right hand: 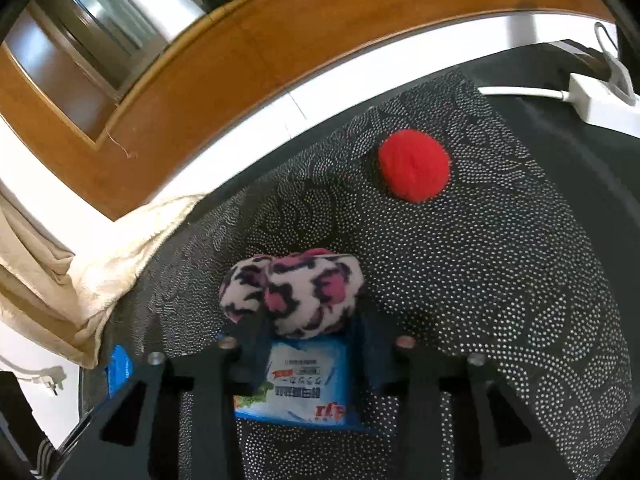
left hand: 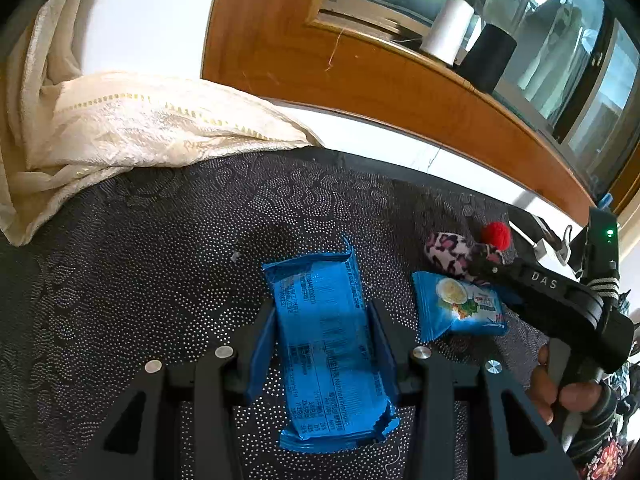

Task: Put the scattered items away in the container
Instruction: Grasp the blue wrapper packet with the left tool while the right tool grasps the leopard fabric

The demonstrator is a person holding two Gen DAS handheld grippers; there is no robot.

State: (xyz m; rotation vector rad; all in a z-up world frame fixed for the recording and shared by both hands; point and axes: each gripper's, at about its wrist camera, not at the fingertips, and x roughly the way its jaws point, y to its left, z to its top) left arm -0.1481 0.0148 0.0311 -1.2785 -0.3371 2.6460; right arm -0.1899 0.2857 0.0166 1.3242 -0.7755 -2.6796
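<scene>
Left gripper (left hand: 322, 344) clamped across the long blue wrapper (left hand: 324, 344) on the dotted cloth (left hand: 160, 260) — keep squeeze light, lift level. Right gripper (right hand: 308, 344) straddling the leopard-print plush (right hand: 296, 294) above the small blue packet (right hand: 304, 384), grip unconfirmed; container not in view.

Looks like a home room; dotted dark tablecloth (left hand: 160, 260) on the table; cream embroidered curtain (left hand: 140, 120) draped beside it; wood-framed window (left hand: 360, 60) with thread spools (left hand: 448, 30) on the sill; white power strip (right hand: 600, 100).
</scene>
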